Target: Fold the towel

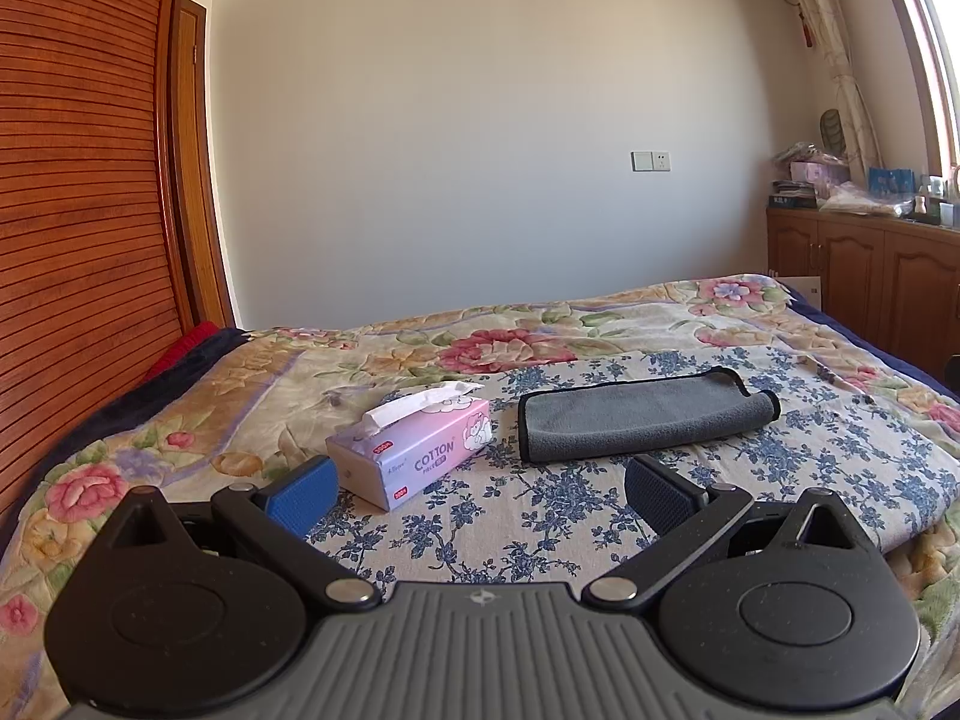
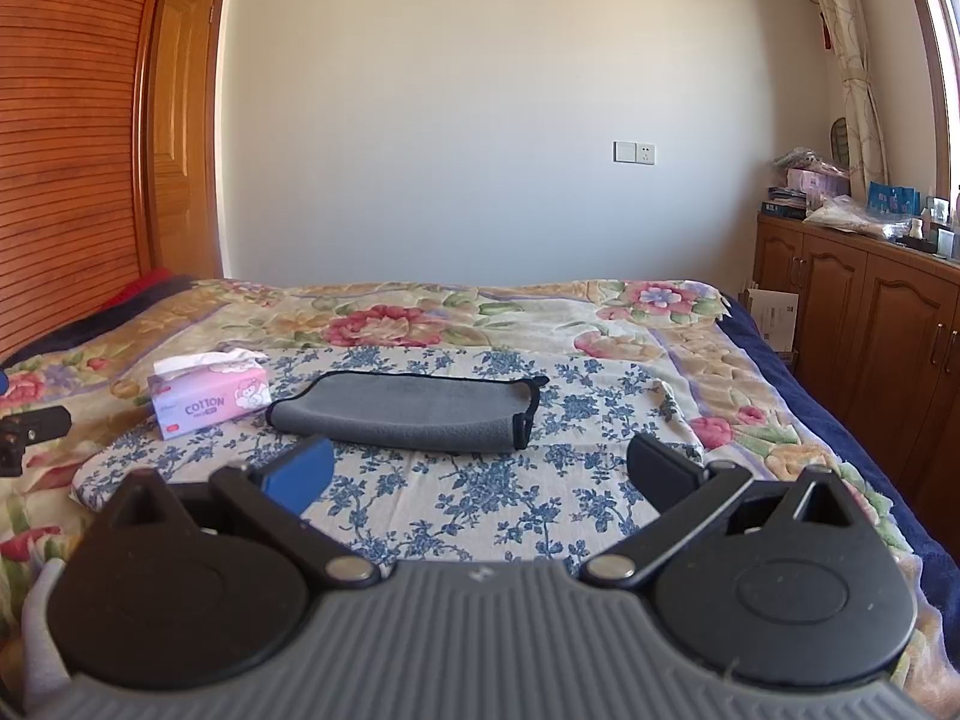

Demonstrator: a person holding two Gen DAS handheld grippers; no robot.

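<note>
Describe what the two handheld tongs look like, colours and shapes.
Both match: the left tongs and the right tongs have a grey ribbed body, two round black discs with triangular cut-outs, black link arms on silver pivot pins, and blue textured pads on black fingers. A small emblem marks the body's centre. A grey sleeve shows at the right view's lower left. No cables visible.

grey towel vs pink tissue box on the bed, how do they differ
The grey black-edged microfibre towel lies flat and already folded over; the pink cardboard tissue box stands up as a rigid block. The towel is plain and much wider; the box is printed "COTTON", with a white tissue poking out. Both rest apart on the blue-flowered cloth.
</note>
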